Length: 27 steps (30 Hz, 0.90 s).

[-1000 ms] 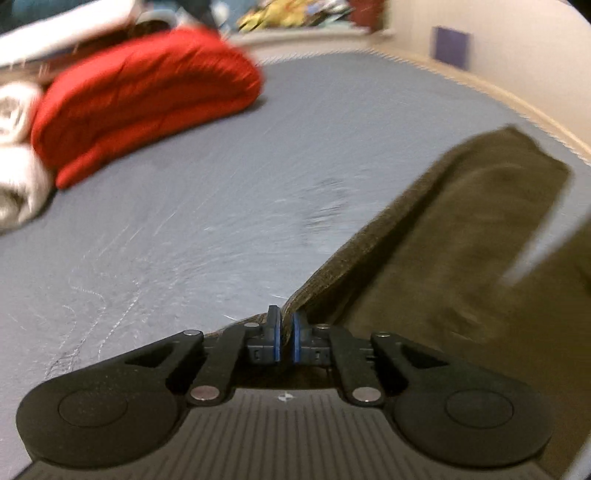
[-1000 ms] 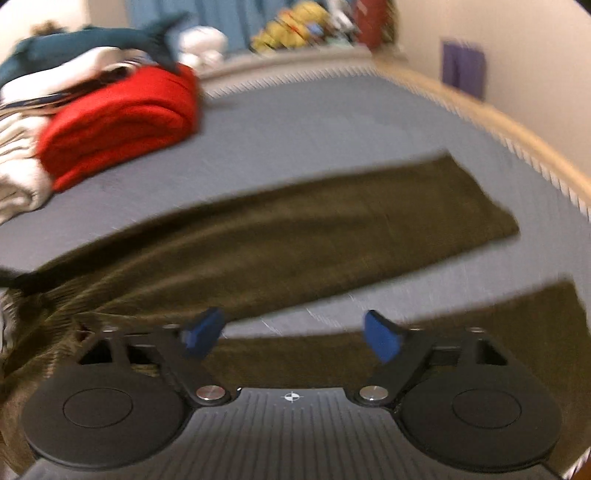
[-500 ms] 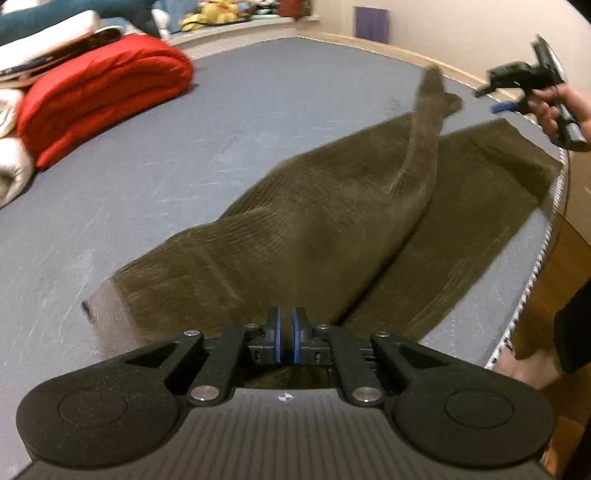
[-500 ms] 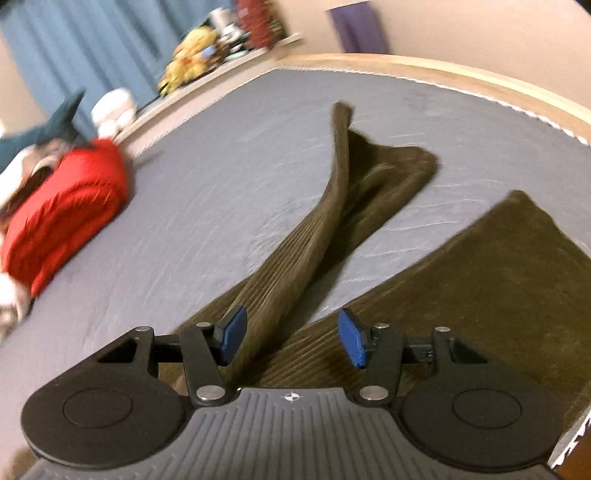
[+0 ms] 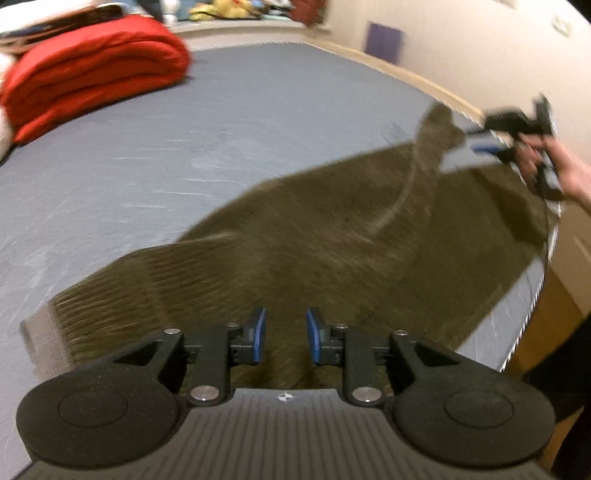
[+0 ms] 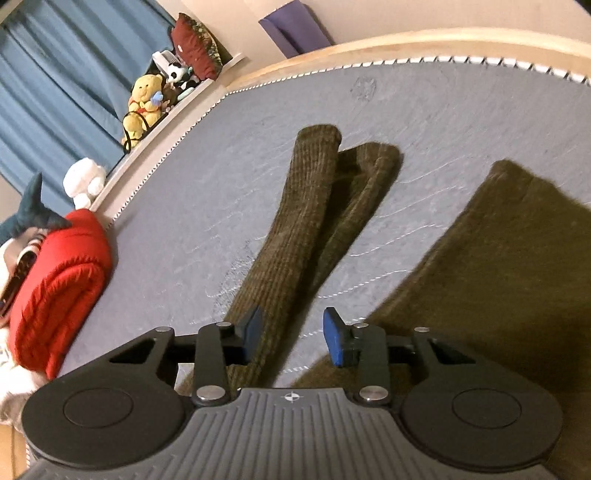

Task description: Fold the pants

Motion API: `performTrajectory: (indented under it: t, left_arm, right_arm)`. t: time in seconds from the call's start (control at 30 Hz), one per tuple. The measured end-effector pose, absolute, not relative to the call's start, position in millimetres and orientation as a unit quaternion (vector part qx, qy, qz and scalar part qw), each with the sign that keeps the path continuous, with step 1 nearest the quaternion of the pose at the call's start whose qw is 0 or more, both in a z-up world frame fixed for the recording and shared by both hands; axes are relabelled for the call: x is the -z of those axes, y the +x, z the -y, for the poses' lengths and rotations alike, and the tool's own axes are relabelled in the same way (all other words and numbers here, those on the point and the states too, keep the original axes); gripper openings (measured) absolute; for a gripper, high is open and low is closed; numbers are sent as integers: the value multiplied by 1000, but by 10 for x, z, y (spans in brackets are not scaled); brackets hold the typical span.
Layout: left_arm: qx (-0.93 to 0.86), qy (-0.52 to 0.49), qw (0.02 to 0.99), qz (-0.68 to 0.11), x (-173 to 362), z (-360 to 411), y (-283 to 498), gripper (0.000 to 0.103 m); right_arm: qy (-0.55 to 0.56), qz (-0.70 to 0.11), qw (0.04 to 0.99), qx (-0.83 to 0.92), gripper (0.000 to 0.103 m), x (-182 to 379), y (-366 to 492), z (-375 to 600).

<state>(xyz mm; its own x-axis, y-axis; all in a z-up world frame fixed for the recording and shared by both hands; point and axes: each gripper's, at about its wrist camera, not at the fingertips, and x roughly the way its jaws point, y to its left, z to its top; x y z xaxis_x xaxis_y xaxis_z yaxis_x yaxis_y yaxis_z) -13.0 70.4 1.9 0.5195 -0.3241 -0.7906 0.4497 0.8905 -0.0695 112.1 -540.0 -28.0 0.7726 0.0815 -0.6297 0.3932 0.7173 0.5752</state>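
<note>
Two tongs are half open: my left gripper [image 5: 283, 334] just released the pants [image 5: 332, 236] on the bed [image 5: 184, 147]; my right gripper [image 6: 291, 338], closing around a twisted leg [image 6: 295, 229], may trap that twist.

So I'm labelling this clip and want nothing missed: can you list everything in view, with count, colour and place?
pants: one, olive corduroy, spread on the mattress; one leg bunched into a narrow strip
mattress: one, grey, under everything
blanket: one, red, folded, at the mattress's far side
soft toys: several, one yellow, on the ledge behind the bed
curtain: blue, behind the ledge
purple sheet: one, on the wall
left gripper: black, blue fingers apart over the pants, jaws just been opening, nothing between them
right gripper: black, fingers either side of the bunched leg, jaws just been closing
hand: holding the right gripper
</note>
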Motion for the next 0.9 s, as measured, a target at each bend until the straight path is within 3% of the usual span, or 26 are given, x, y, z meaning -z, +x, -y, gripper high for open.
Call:
performTrajectory:
  t: [0.13, 0.23, 0.33, 0.37, 0.4, 0.5, 0.53, 0.57, 0.67, 0.7, 0.73, 0.9]
  left_arm:
    - [255, 89, 854, -444, 139, -528, -98, 27]
    - [270, 102, 845, -451, 267, -458, -88, 27]
    - [276, 111, 839, -456, 347, -412, -44, 35]
    - [277, 114, 837, -459, 380, -388, -25, 42]
    - [277, 120, 834, -462, 416, -362, -10, 52]
    - [279, 146, 824, -470, 529, -294, 5, 56]
    - [280, 155, 820, -474, 571, -275, 14, 56]
    - [278, 167, 817, -478, 625, -249, 20, 56]
    - [263, 200, 817, -473, 711, -207, 29, 34]
    - [261, 199, 818, -472, 696, -212, 35, 15]
    - [259, 196, 820, -472, 658, -227, 42, 13]
    - [261, 190, 841, -434, 344, -359, -75, 10]
  right_arm:
    - [391, -332, 855, 75, 41, 450, 1377, 5342]
    - [386, -345, 852, 77, 48, 540, 1528, 5239]
    - [387, -357, 846, 80, 56, 647, 1663, 5156]
    - [388, -360, 845, 82, 57, 668, 1694, 5127]
    - [389, -361, 843, 83, 57, 694, 1728, 5105]
    - [387, -363, 843, 87, 57, 753, 1791, 5068]
    - [388, -362, 843, 88, 54, 762, 1801, 5066]
    - [391, -360, 842, 85, 43, 770, 1811, 5067]
    - [394, -352, 846, 75, 21, 726, 1802, 5073]
    - [390, -346, 850, 72, 15, 686, 1780, 5081]
    - [388, -341, 853, 68, 5, 649, 1761, 5100]
    - [385, -310, 868, 43, 3, 298, 1485, 5247]
